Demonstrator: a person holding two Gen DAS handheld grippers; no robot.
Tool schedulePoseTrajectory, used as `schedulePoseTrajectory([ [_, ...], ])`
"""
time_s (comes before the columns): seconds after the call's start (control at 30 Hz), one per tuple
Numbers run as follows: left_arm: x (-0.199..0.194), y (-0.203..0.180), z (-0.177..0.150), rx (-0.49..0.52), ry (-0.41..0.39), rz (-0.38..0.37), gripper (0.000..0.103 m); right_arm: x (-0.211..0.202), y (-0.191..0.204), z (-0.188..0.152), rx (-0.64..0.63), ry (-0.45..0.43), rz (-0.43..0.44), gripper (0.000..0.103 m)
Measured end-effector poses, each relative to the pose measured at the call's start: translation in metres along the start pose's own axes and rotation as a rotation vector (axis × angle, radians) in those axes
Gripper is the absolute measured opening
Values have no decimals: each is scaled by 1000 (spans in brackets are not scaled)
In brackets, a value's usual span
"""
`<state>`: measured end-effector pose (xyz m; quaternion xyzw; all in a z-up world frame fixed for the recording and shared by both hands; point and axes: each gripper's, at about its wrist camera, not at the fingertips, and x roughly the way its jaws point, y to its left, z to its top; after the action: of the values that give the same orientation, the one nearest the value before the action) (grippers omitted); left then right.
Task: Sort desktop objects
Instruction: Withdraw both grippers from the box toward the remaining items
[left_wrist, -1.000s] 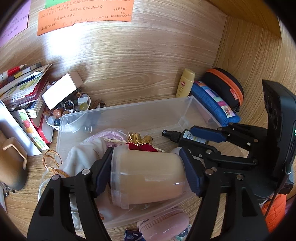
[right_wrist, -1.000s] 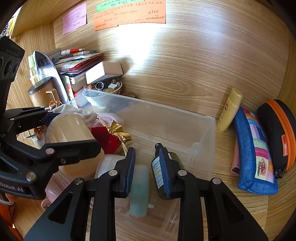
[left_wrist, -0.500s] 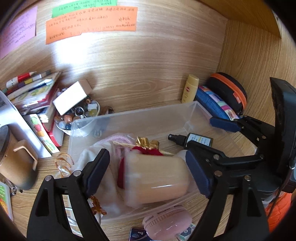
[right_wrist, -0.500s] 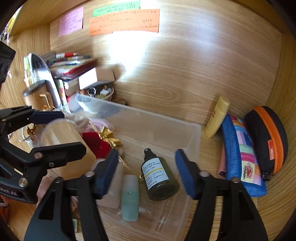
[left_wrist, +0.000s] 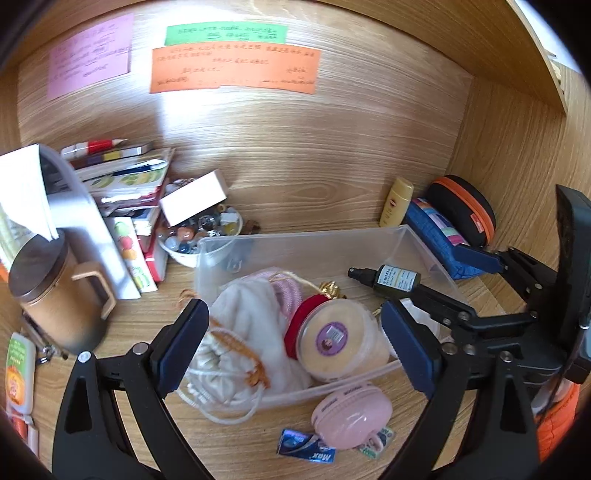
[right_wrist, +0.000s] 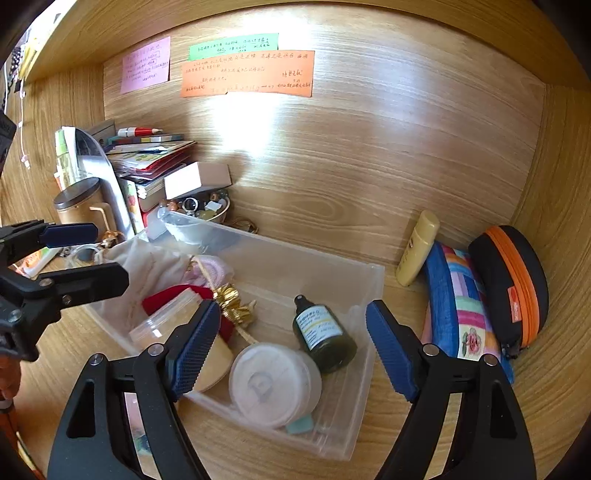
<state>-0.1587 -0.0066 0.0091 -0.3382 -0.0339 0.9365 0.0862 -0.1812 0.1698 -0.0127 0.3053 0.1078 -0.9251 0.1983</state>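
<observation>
Since a second ago the beige jar (left_wrist: 341, 338) and dark spray bottle (right_wrist: 323, 339) are released into the clear bin (right_wrist: 364, 291); the left tool (left_wrist: 295, 350) and right tool (right_wrist: 290, 354) are spread, empty, above it for sorting.

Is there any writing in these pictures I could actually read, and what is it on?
"Mox": blue packet in front of the bin.
Pink pouch: raised lettering, unreadable.
Orange note, green note, pink note: handwriting, too small to read.
Dark spray bottle: label print blurred.
Yellow tube: red logo, unreadable.
Round tub: purple sticker, illegible.
</observation>
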Motion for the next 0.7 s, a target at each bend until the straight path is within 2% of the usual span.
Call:
schedulePoseTrajectory([
  [0.23, -18, 5, -13, -15, -4, 4, 96, -26, 15, -8, -33, -11, -10, 88],
  [0.7, -49, 25, -55, -47, 28, 49, 96, -53, 50, -43, -68, 3, 8, 88],
])
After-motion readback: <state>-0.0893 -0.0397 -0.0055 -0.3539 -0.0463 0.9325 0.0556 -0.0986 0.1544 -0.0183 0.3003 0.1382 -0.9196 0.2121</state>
